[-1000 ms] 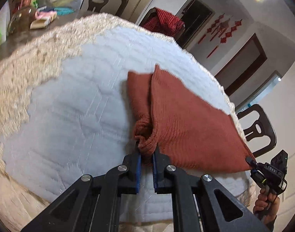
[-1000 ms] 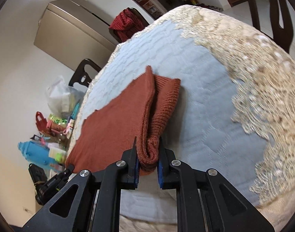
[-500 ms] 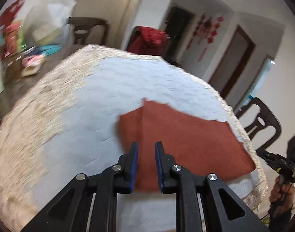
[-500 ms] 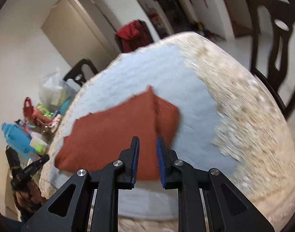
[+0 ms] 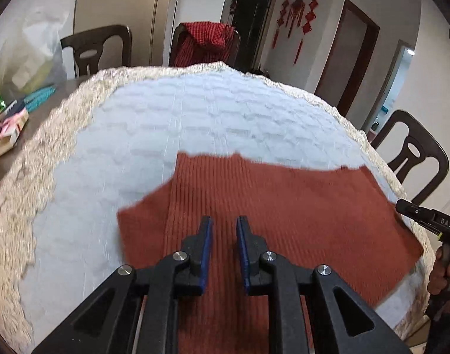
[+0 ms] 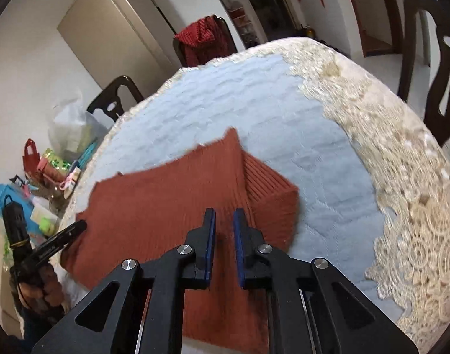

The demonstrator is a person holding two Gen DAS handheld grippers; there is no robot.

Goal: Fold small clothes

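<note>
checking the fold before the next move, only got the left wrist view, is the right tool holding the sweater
Observer: No. The right tool hangs over the rust sweater; its jaws have just been closing, a narrow gap left, nothing between them.
Operator: anything sticking out at that end
Observer: Yes, a ribbed folded part shows beyond the top layer, flat on the blue quilted cloth.

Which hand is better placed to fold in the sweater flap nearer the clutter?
Left. Its tool, jaws just opened and empty, hovers right beside that flap; the right tool, jaws just closing on nothing, sits at the sweater's far end.
</note>
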